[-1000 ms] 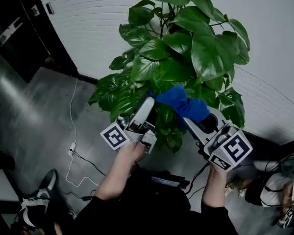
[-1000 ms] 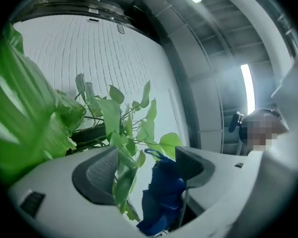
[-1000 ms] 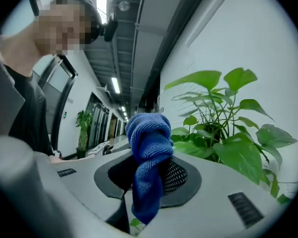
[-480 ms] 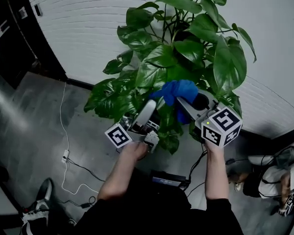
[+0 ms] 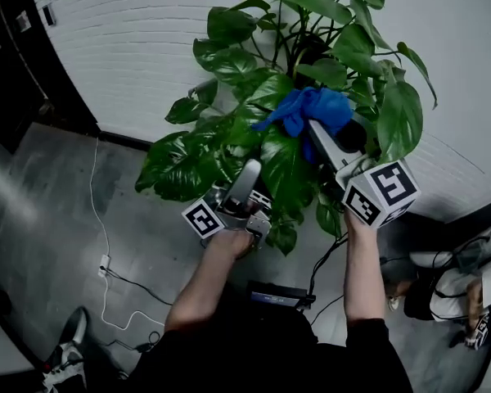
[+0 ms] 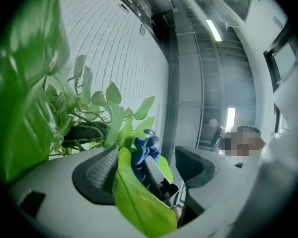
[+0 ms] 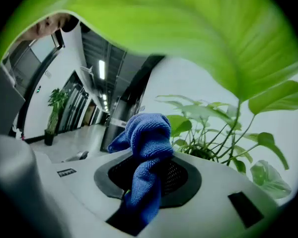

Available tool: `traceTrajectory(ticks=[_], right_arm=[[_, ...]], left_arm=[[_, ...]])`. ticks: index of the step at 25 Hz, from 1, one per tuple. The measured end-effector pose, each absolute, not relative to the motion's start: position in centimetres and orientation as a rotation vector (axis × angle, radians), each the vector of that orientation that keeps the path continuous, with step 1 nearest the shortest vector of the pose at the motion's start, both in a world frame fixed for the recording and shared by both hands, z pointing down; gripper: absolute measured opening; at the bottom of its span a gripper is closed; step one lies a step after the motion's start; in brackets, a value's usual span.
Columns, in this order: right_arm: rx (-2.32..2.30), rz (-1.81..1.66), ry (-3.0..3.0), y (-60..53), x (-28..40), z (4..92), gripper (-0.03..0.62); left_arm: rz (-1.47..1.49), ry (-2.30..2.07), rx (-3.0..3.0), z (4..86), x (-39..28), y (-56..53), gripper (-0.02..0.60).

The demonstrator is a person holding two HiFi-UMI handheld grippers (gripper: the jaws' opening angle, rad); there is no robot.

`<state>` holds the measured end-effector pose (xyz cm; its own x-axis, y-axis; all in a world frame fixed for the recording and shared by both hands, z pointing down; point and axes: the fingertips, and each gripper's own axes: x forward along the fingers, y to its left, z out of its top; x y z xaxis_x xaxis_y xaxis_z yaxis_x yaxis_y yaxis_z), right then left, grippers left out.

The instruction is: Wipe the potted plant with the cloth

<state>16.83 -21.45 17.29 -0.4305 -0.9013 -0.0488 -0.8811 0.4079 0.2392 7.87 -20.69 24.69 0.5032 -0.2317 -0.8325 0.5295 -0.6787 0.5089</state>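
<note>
The potted plant [image 5: 270, 121] with broad green leaves stands against the wall. My right gripper [image 5: 315, 129] is shut on a blue cloth [image 5: 311, 106], which is bunched against the upper leaves. In the right gripper view the cloth [image 7: 149, 138] hangs from the gripper [image 7: 151, 175], with a big leaf [image 7: 188, 38] right above it. My left gripper [image 5: 252, 172] sits lower left under a large leaf [image 5: 282, 166]. Its jaws stand apart in the left gripper view [image 6: 149, 158]. A leaf [image 6: 139, 197] lies against the left pad [image 6: 102, 171], clear of the right pad.
A white brick wall [image 5: 123, 47] runs behind the plant. A white cable [image 5: 98, 219] trails over the grey floor, and a dark box [image 5: 282, 295] lies near the person's feet. Another person's shoes [image 5: 454, 289] are at the right. A dark doorway is on the left.
My right gripper has carried the blue cloth up from the lower leaves to the upper ones. The left gripper has shifted a little and tilted under the large leaf.
</note>
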Motion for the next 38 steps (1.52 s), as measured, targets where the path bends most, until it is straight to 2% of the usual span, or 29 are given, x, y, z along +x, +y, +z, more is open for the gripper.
traceTrajectory(ticks=[6, 18, 22, 28, 31, 33, 38], right_arm=[[1.412, -0.141, -2.438, -24.1, 14.6, 24.3, 0.120], [1.054, -0.015, -2.512, -16.9, 10.5, 28.3, 0.118], [1.104, -0.048, -2.608, -15.5, 11.4, 25.3, 0.118], [1.714, -0.400, -2.645, -16.9, 17.3, 14.7, 0.118], [1.802, -0.495, -2.623, -17.5, 17.9, 12.9, 0.118], [1.730, -0.450, -2.582, -19.0, 17.1, 14.4, 0.118], [1.375, -0.085, -2.516, -23.1, 14.0, 24.8, 0.118]], left_arm=[[-1.282, 0.322, 1.913, 24.7, 7.9, -20.4, 0.359], [-1.333, 0.321, 1.866, 25.2, 7.5, -20.4, 0.359], [-1.306, 0.317, 1.900, 25.2, 8.0, -20.0, 0.360], [-1.290, 0.302, 1.913, 25.2, 8.5, -19.7, 0.360], [-1.296, 0.301, 1.917, 25.0, 8.4, -19.4, 0.360], [-1.305, 0.309, 1.917, 24.8, 8.3, -19.4, 0.360], [-1.323, 0.317, 1.910, 24.7, 8.3, -19.3, 0.360]])
